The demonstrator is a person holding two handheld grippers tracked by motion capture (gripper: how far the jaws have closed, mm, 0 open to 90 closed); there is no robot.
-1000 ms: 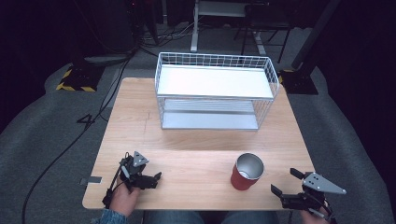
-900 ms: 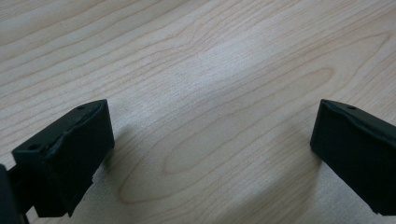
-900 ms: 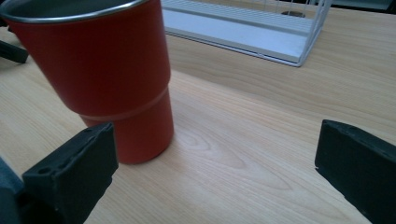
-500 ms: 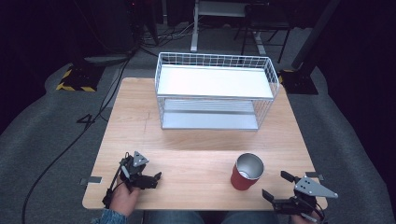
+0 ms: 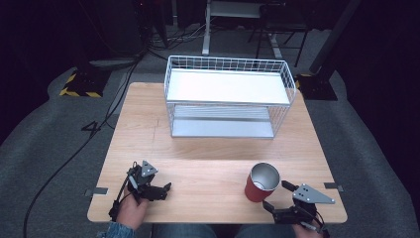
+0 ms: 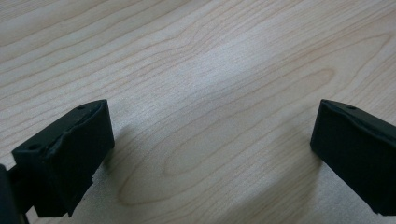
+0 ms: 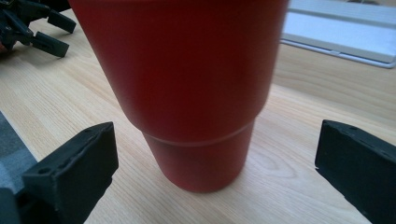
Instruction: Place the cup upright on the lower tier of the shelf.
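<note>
Red cup (image 5: 261, 182) stands upright on the desk (image 5: 213, 168), just ahead of my right tongs (image 5: 280, 198), whose jaws gape wide either side of it. My left tongs (image 5: 161, 189) rest well apart, wide and empty.

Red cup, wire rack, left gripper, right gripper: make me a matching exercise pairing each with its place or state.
Things:
1. red cup
2. wire rack
3. left gripper
4. right gripper

Places or states:
A. open over bare wood, near left
B. far middle of the table
C. open, jaws either side of the cup, not touching
D. upright, near right

Pairs: 1-D, 2-B, 3-A, 4-C
</note>
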